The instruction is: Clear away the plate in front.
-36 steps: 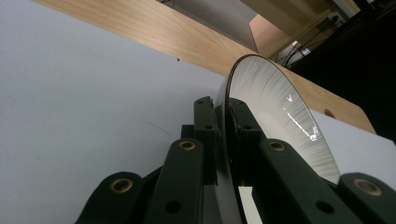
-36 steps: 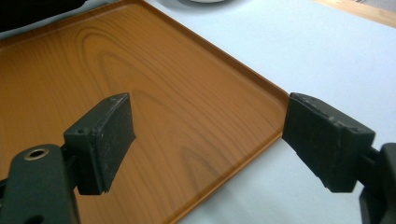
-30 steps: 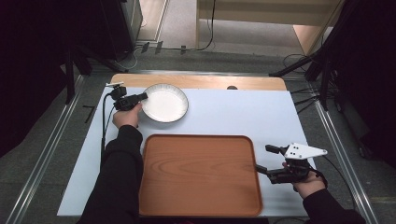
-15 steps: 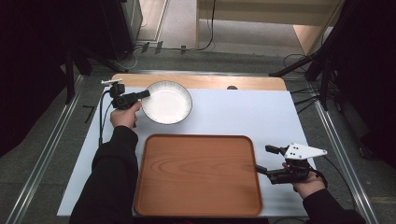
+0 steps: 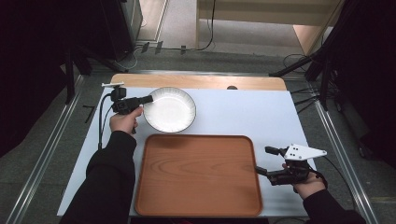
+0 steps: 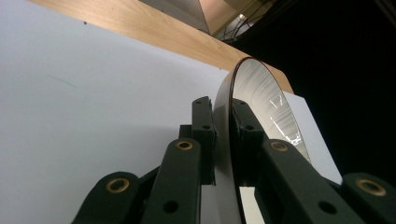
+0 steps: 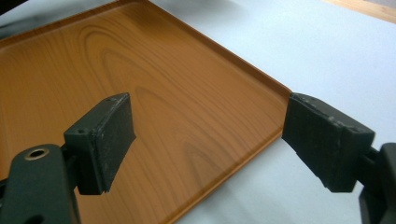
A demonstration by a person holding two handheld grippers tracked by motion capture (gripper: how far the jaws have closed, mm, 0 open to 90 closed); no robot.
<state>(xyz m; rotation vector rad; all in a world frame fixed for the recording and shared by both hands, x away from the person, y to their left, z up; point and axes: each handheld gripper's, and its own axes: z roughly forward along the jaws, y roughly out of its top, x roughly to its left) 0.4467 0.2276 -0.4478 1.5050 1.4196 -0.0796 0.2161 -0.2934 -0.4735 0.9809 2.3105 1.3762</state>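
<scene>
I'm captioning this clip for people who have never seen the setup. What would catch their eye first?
The large, bare wooden tray with rounded corners dominates the near middle of the white-topped table. Just beyond its far-left corner, the left hand-held gripper is clamped on the rim of a round white plate. The right hand-held gripper waits open at the tray's right edge.

Left tool (image 6: 223, 135) clamps white plate (image 6: 261, 100) rim, jaws either side, above white tabletop (image 6: 84, 98).
</scene>
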